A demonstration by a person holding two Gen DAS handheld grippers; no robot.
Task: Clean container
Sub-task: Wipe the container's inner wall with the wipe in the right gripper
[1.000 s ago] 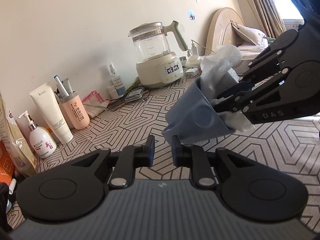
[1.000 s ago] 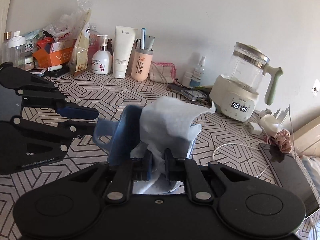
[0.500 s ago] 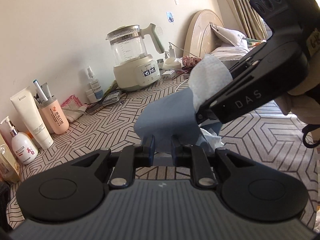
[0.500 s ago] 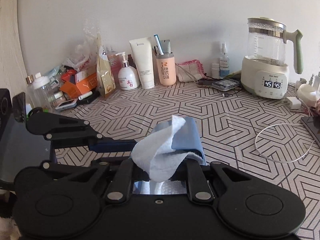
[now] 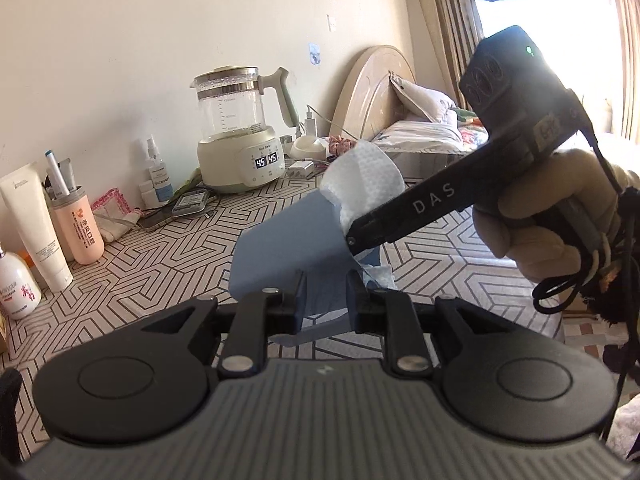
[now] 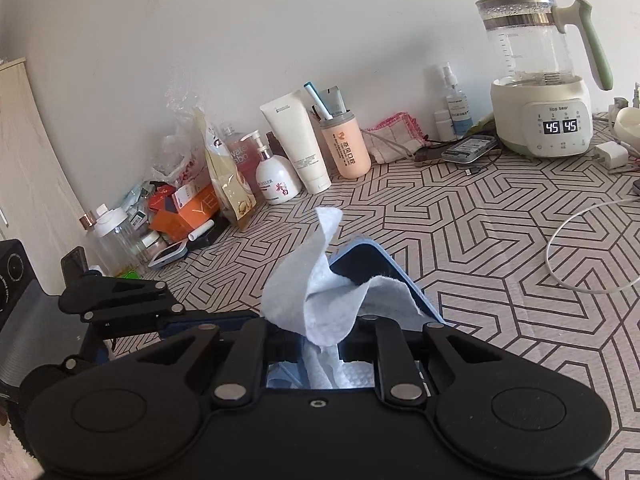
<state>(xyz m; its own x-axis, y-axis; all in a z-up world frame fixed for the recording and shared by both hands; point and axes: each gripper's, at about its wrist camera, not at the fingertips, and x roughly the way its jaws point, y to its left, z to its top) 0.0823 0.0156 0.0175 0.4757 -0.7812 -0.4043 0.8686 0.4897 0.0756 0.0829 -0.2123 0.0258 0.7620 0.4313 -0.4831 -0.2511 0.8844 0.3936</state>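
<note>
The left gripper [image 5: 323, 298] grips the blue container [image 5: 288, 240] above the patterned table [image 5: 168, 256], jaws easing apart; the right gripper [image 6: 320, 344] (also opening) pinches a white wipe [image 6: 316, 292] at its mouth

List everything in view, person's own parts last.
container: one, blue, tilted above table
wipe: one, white, in container's mouth
kettle: one, cream, by wall
tube: one, white, by wall
cup: one, peach, beside tube
cable: one, white, on table
table: one, patterned, underneath
left gripper: one, black, jaws opening, container between them
right gripper: one, black, jaws opening, wipe between them
right hand: one, beige glove, holding right gripper
</note>
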